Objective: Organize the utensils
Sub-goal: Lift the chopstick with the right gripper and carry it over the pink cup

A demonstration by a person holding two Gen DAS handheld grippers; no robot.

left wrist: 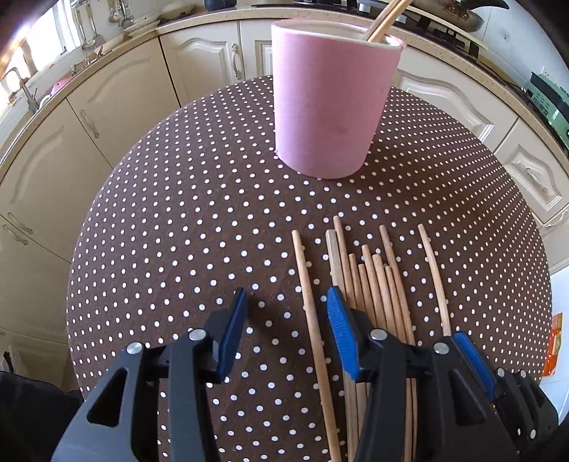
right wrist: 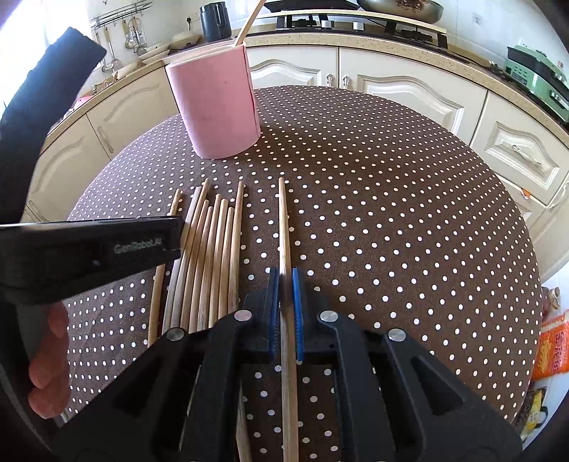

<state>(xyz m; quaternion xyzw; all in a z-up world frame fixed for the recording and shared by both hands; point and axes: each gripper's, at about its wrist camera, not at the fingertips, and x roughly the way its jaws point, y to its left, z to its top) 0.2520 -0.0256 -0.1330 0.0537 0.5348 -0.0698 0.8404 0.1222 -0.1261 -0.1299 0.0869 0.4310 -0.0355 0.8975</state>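
Pale wooden chopsticks (right wrist: 209, 256) flat, side by side; pink holder (left wrist: 330, 99) upright beyond.

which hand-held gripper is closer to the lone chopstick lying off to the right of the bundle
Right. The right hand-held gripper is shut on that chopstick; the left hand-held gripper hangs open over the bundle's far side.

We see a round table (left wrist: 199, 220) under a brown cloth with white dots. Beyond it, far across the room, runs a curved row of cream cabinet doors (right wrist: 409, 96) topped by a speckled counter (right wrist: 302, 37). On the far left, ladles and spoons hang from a wall rail (right wrist: 121, 21), with a dark kettle (right wrist: 215, 19) near them. A wok (right wrist: 400, 9) sits on the stove at the far middle, a green appliance (right wrist: 530, 73) on the far right, and orange packets (right wrist: 549, 350) lie at the near right.
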